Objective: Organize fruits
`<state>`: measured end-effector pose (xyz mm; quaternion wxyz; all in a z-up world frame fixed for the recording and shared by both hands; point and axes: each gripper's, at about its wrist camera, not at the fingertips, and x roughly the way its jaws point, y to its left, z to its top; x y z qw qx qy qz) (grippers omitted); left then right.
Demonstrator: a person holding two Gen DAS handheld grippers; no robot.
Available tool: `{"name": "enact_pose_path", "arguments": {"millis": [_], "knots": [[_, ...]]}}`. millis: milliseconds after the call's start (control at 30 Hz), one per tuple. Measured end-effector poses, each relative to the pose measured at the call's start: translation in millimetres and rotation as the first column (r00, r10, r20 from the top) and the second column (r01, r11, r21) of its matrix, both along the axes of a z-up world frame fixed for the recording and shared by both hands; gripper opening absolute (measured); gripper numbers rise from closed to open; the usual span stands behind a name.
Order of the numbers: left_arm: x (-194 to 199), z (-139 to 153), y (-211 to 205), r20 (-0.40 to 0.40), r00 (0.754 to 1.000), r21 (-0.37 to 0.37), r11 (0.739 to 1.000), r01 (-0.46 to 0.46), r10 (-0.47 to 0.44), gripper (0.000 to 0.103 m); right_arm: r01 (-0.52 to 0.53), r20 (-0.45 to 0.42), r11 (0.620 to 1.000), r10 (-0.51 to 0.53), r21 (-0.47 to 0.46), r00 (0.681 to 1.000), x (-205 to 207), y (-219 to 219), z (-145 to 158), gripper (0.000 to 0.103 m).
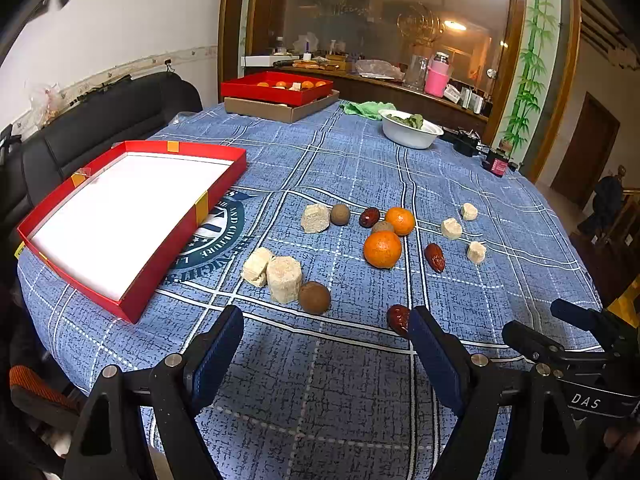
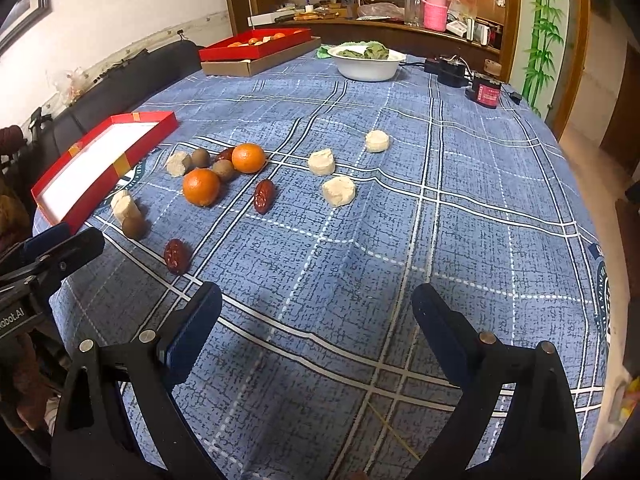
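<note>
hovering left claw (image 1: 326,330) & right claw (image 2: 316,306) wide apart, empty, oranges (image 1: 382,249) ahead

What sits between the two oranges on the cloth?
A small brown round fruit sits wedged between the nearer orange and the farther orange, touching both. The left wrist view shows it best; the right wrist view confirms it.

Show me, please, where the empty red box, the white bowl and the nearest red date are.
Empty red box (image 1: 120,216), left wrist view, on its white floor.
White bowl (image 2: 366,70), right wrist view, on its outer wall.
Nearest red date (image 2: 177,256), right wrist view, on its middle.
</note>
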<state>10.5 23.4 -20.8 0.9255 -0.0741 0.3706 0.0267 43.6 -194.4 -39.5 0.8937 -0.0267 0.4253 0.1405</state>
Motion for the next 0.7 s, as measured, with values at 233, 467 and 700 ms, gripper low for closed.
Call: {"name": "enact_pose_path", "arguments": {"millis": [233, 467, 700], "knots": [[0, -3, 2, -0.002, 1.0, 0.0, 1.0, -0.003, 0.003, 0.083, 0.0, -0.008, 1.0, 0.0, -0.004, 1.0, 5, -3, -3, 0.097], [5, -7, 2, -0.011, 1.0, -0.011, 1.0, 0.006, -0.006, 0.082, -0.025, 0.002, 0.999, 0.025, -0.03, 1.0, 23, -1, -1, 0.096], [7, -12, -8, -0.015, 0.998, -0.016, 0.998, 0.069, -0.069, 0.078, -0.055, -0.022, 0.997, 0.054, -0.052, 0.998, 68, 11, -9, 0.062]]}}
